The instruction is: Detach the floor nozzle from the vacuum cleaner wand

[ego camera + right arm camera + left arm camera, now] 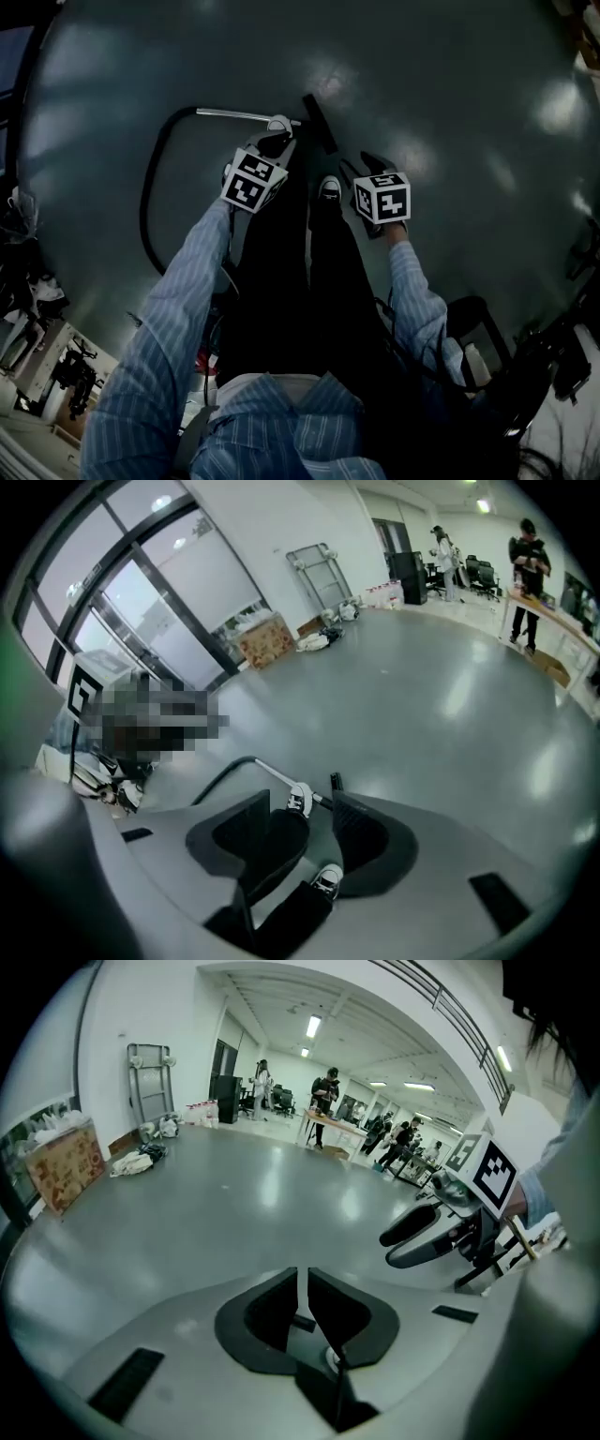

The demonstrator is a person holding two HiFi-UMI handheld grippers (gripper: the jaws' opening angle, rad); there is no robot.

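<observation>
The vacuum lies on the grey floor ahead of my feet. Its silver wand (234,114) runs from a curved black hose (147,202) on the left to the black floor nozzle (317,120) on the right. One shoe (278,124) rests at the wand near the nozzle. My left gripper (275,142) hangs just over that spot, shut and holding nothing (302,1274). My right gripper (370,167) hovers right of the nozzle, open and holding nothing (302,803). In the right gripper view, wand (267,772), nozzle (336,781) and shoe (298,799) show through its gap.
My other shoe (329,187) stands between the two grippers. A cardboard box (66,1166) and a folded cart (150,1077) stand by the far wall. People work at tables (328,1091) across the hall. Dark equipment (478,328) sits behind me on the right.
</observation>
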